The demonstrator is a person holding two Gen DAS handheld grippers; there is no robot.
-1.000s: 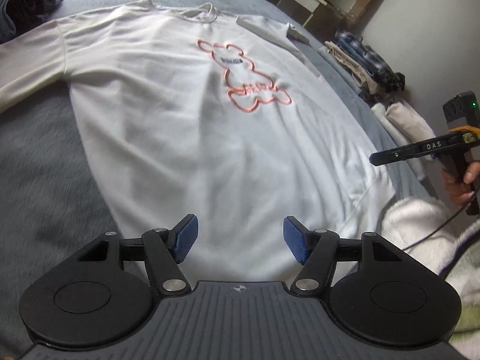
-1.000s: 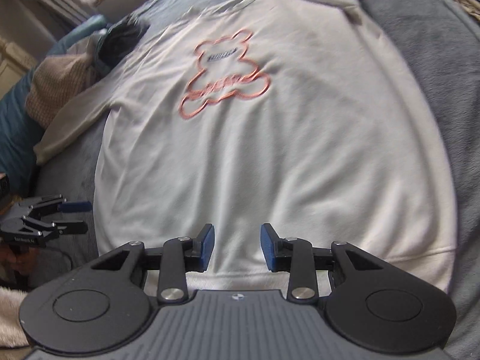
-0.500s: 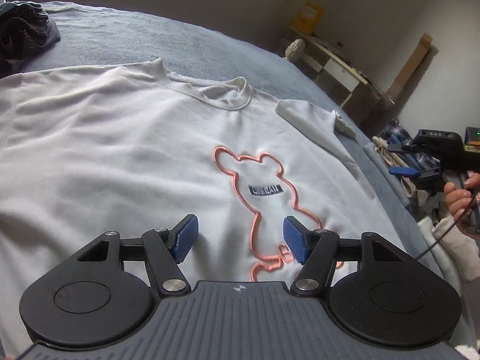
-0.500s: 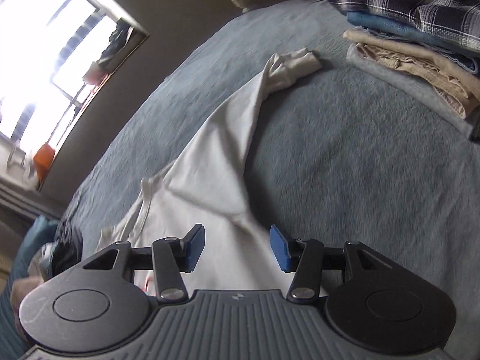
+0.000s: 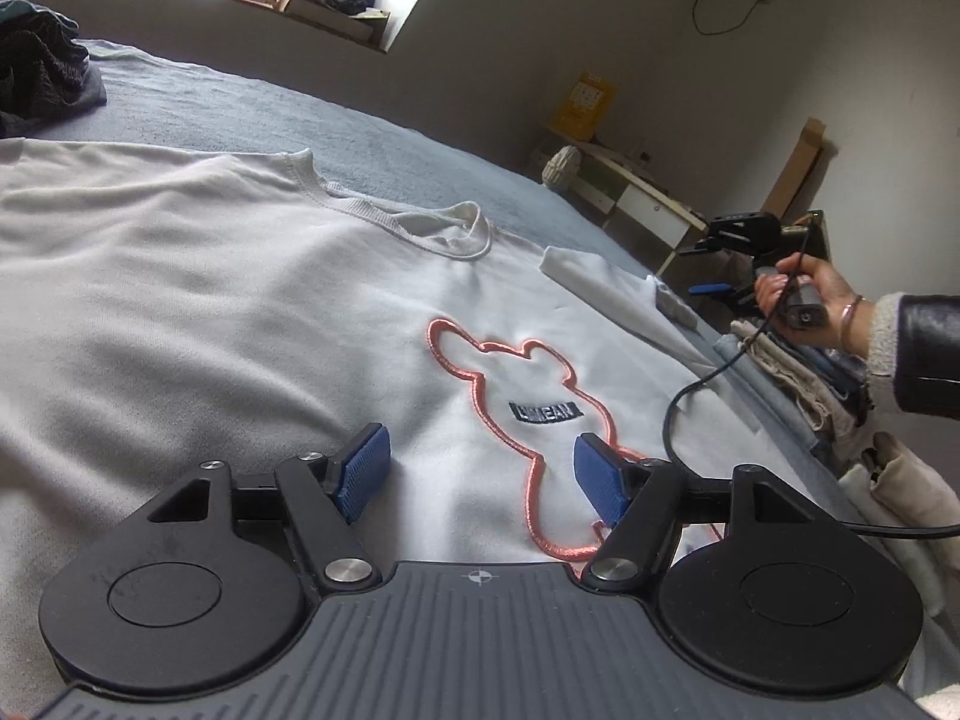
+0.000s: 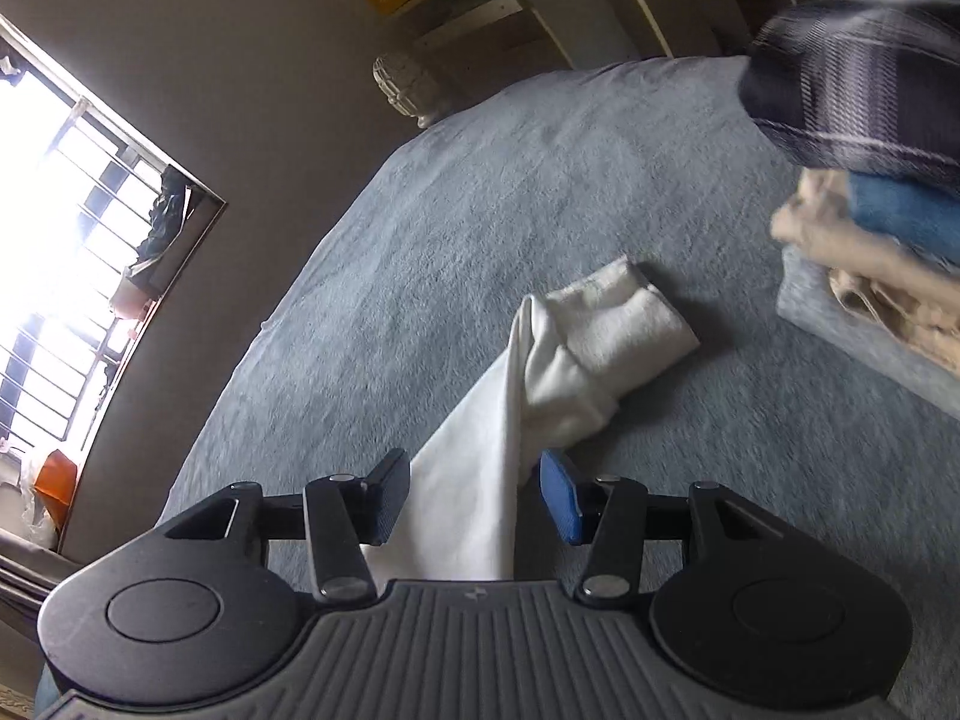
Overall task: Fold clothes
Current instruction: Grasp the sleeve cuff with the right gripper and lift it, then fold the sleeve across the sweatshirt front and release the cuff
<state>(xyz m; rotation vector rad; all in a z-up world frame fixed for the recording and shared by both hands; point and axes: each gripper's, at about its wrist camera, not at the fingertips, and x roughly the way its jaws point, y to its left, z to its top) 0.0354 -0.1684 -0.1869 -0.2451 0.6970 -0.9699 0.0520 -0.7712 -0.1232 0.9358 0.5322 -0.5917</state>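
A white sweatshirt (image 5: 210, 300) with a pink bear outline (image 5: 528, 396) lies front up on the grey-blue bed cover (image 5: 300, 114). My left gripper (image 5: 480, 477) hovers low over the chest beside the bear, its jaws opening and pinching no cloth. In the right wrist view the shirt's right sleeve (image 6: 480, 480) runs away from me and ends in a crumpled cuff (image 6: 624, 312). My right gripper (image 6: 474, 495) stands open above that sleeve, and its pads do not press the cloth. The left wrist view shows the right gripper (image 5: 711, 269) at the bed's far right, held by a hand (image 5: 804, 294).
A stack of folded clothes (image 6: 870, 180) with a plaid piece on top sits to the right of the cuff; it also shows as the stack (image 5: 798, 372) at the bed's edge. A dark heap of clothes (image 5: 42, 72) lies at the far left. A black cable (image 5: 690, 396) hangs over the shirt's right side.
My left gripper went from the hem up to the chest and opened a little wider. My right gripper swung from the hem over to the right sleeve and its jaws widened.
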